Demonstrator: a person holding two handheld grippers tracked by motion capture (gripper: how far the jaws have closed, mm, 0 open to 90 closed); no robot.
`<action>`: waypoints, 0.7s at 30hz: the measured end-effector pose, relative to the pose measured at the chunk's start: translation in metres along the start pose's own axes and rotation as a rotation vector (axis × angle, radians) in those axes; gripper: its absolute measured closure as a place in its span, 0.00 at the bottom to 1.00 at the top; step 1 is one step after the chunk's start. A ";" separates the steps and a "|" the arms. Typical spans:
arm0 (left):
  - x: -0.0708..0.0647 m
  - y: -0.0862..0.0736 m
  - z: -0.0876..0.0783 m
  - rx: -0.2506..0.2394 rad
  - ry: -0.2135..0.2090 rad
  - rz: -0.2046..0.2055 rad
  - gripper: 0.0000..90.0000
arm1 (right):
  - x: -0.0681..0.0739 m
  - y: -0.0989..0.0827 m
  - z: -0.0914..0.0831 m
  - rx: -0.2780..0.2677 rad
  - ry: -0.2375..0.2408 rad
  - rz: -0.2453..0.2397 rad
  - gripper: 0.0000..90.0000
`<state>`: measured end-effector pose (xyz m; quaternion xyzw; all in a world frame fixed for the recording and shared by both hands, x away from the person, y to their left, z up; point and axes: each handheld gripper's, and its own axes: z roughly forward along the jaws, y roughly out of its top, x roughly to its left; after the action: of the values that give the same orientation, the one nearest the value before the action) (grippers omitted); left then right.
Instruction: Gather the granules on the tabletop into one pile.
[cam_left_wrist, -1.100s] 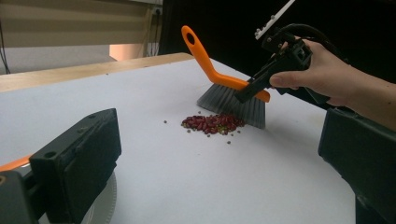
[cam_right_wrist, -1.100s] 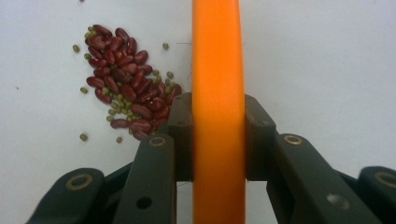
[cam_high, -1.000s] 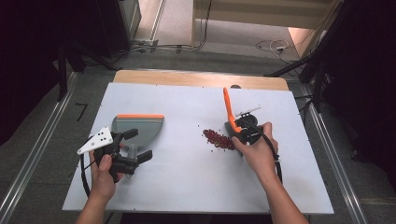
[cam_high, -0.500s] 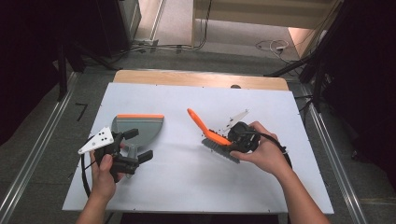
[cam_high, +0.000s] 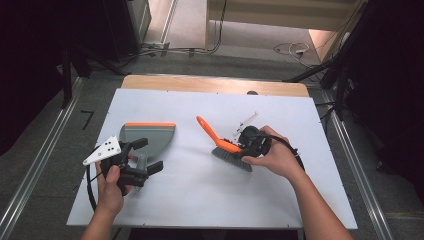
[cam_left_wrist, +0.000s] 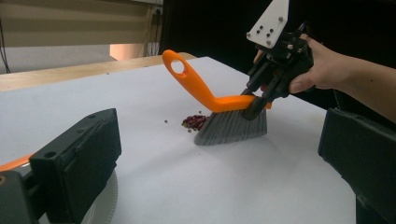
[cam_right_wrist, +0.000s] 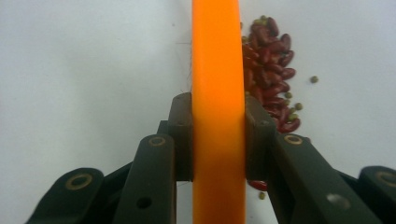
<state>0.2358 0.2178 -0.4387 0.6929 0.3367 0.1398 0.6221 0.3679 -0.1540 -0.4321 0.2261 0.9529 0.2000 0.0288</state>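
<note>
We note the change against the frames of a second ago: the brush (cam_high: 227, 147) then stood with its orange handle nearly upright beside the beans (cam_left_wrist: 195, 122); now it is tipped over, handle slanting up and toward the dustpan (cam_high: 147, 136), bristles down on the desk (cam_high: 200, 195). In the high view the bristle head covers the spot where the bean heap lay.

The right gripper (cam_high: 240, 145) has its fingers (cam_right_wrist: 181, 135) clamped on the brush's orange back, one on each side, as the right gripper view shows plainly. In that view the red beans, with a few small green ones, lie just beside the brush; in the left gripper view they sit at the bristle edge facing the dustpan.

The left gripper (cam_high: 145, 155) stays where it was, at the dustpan's handle. Its fingers (cam_left_wrist: 77, 158) stand apart in its own view; whether they press on the handle we cannot tell.

Judgement: the brush has gone from ready to sweeping posture. The beans are well apart from the pan mouth, so the sweep has barely begun. A few strays may escape.
</note>
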 end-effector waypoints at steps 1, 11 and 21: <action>0.000 0.000 0.000 0.001 0.001 0.001 0.00 | -0.001 0.000 0.000 0.002 -0.007 -0.004 0.76; 0.000 0.000 -0.001 -0.001 0.001 0.001 0.00 | -0.008 -0.002 -0.009 -0.045 0.004 0.020 0.76; 0.000 0.000 -0.001 -0.001 0.001 0.000 0.00 | -0.038 -0.007 -0.026 -0.116 -0.185 0.070 0.76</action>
<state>0.2356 0.2184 -0.4383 0.6923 0.3371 0.1402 0.6224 0.3952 -0.1857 -0.4120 0.2748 0.9245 0.2340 0.1225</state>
